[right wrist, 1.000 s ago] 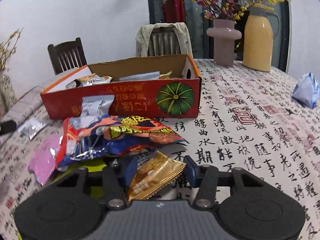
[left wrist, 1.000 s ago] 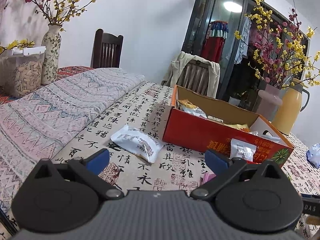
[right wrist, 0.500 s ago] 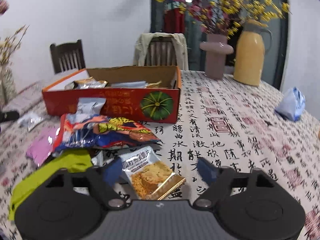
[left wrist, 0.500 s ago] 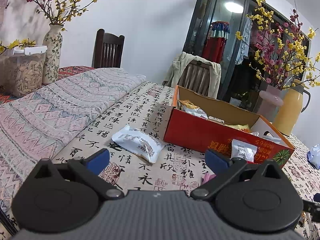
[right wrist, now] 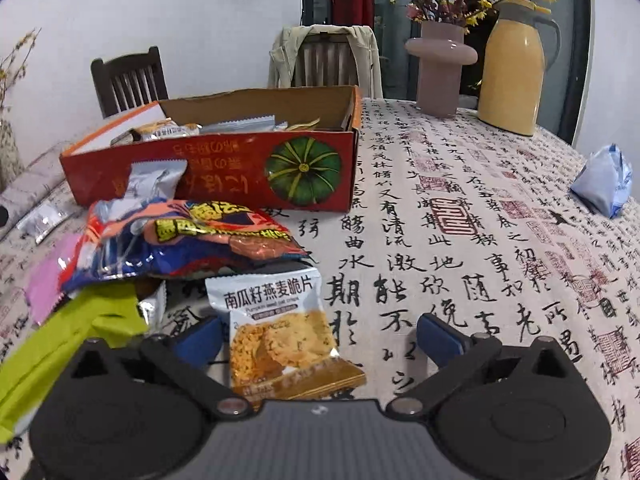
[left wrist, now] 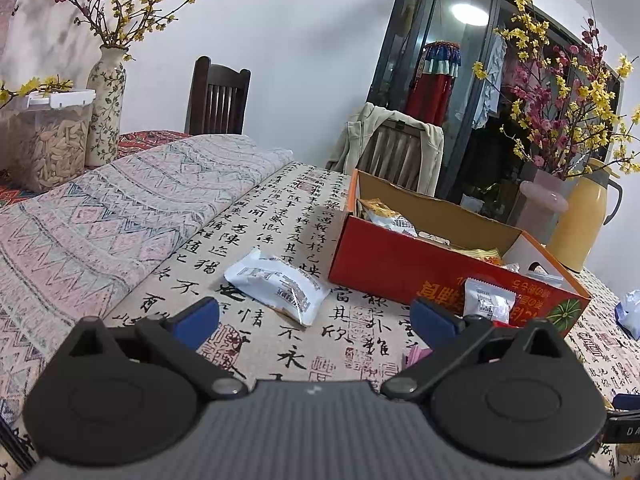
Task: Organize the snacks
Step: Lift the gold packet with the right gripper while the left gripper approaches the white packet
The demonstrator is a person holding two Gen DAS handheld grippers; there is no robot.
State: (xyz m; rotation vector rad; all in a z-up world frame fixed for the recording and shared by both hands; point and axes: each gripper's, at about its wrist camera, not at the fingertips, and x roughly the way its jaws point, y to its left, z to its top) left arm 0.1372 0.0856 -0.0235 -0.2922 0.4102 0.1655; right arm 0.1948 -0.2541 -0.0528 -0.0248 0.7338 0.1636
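A red cardboard box (right wrist: 224,176) with a pumpkin picture holds several snack packets. In front of it lies a heap: a blue-and-orange bag (right wrist: 180,240), a lime-green packet (right wrist: 68,336), a pink packet (right wrist: 48,280) and a silver packet (right wrist: 156,180) leaning on the box. My right gripper (right wrist: 320,336) is opening its jaws wide; a cracker packet (right wrist: 276,328) lies flat on the table between them, near the left finger, with no pad pressing on it. My left gripper (left wrist: 316,318) is open and holds nothing. A white packet (left wrist: 278,292) lies just ahead of it, left of the box (left wrist: 400,268).
A yellow thermos jug (right wrist: 516,68) and a pink vase (right wrist: 440,68) stand at the table's far end. A blue-white bag (right wrist: 608,180) lies at the right edge. A folded patterned cloth (left wrist: 100,220) and a jar of seeds (left wrist: 48,140) sit to the left. Chairs stand behind the table.
The right gripper's jaws spread from a grip on the cracker packet to wide open, and the packet now lies flat on the table. The left gripper kept still.
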